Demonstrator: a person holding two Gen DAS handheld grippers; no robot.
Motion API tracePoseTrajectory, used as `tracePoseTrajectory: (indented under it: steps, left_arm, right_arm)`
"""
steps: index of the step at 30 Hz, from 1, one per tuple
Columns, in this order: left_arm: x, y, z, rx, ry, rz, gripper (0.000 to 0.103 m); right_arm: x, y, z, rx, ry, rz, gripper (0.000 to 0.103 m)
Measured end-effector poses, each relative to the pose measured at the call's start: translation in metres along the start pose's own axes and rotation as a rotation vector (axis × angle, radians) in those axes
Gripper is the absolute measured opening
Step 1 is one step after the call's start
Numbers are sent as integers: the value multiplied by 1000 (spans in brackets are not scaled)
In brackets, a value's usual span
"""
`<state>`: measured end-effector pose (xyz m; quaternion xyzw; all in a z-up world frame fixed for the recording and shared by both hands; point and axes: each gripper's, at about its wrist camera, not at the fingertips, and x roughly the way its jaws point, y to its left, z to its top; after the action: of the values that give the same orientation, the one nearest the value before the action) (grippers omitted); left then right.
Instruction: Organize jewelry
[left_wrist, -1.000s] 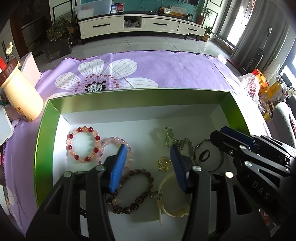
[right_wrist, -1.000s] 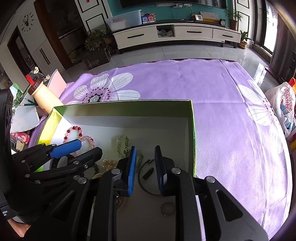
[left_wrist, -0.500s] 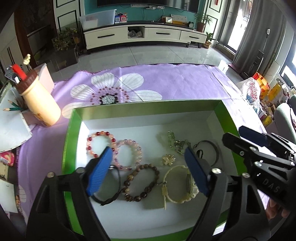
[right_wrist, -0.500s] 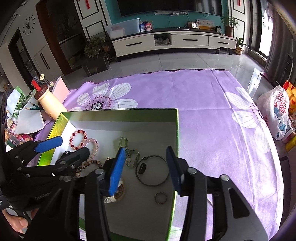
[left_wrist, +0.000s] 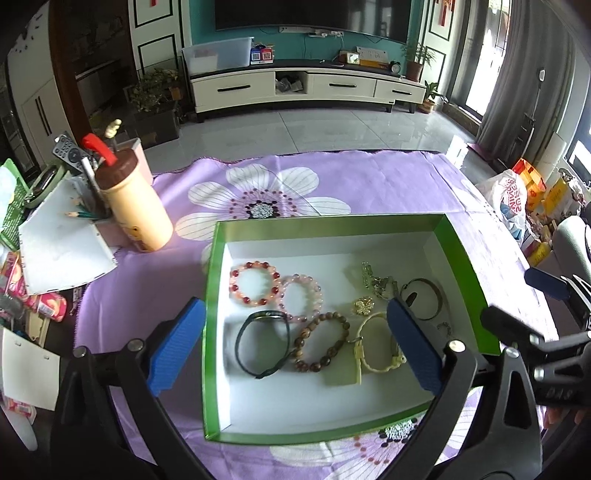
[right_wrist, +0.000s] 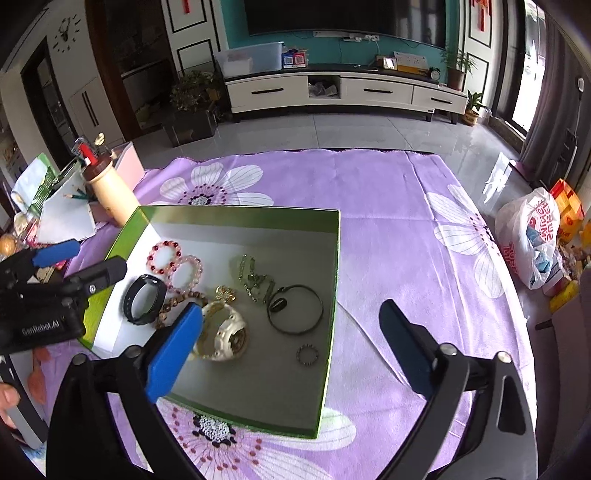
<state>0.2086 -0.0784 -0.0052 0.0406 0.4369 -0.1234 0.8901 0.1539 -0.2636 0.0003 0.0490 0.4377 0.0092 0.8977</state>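
**Both tongs spread wide over the green box of jewelry**

We read "GenRobot.AI" in white on the black body of the left tongs (right_wrist: 55, 258), seen from the right wrist view, and the letters "DAS" upside down on the right tongs (left_wrist: 517, 299) in the left wrist view. A white plastic bag (right_wrist: 532, 236) off the bench to the right of the green box (left_wrist: 458, 251) carries red printing that we can only partly make out.

We hold the left tongs (left_wrist: 295, 347) above the near left part of the green box, spread wide and empty, one blue pad outside the box's left wall and the other over the cream watch (left_wrist: 380, 347). We hold the right tongs (right_wrist: 291, 350) just as wide and empty, straddling the box's right wall.

All the jewelry lies inside the green box, which sits on the purple flowered cloth (right_wrist: 388, 206): a red-and-pink bead bracelet (left_wrist: 254, 283) and a pale pink bead bracelet (left_wrist: 301, 297) toward its back left, a black band (left_wrist: 262, 345) and a brown wooden bead bracelet (left_wrist: 321, 341) nearer us, a gold chain (left_wrist: 376, 282), a gold flower charm (left_wrist: 364, 306), a dark bangle (right_wrist: 295, 309) and a small beaded ring (right_wrist: 307, 355) toward its right wall. A cream bottle with a brown cap (left_wrist: 133, 206) stands left of the box.
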Motion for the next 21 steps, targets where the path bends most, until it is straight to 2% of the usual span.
tracePoseTrajectory:
  steps: [7,13,21]
  left_arm:
    - [-21,7,-1,-15,2,25,101]
    - [-36,12,-1,-26,36,59,101]
    - [-51,14,1,-44,77,52,101]
  right_arm:
    - [-13,9,-4,5,17,-19,102]
    - [-24,14,-1,30,27,-30,102]
    - [-37,22,3,29,25,-21,102]
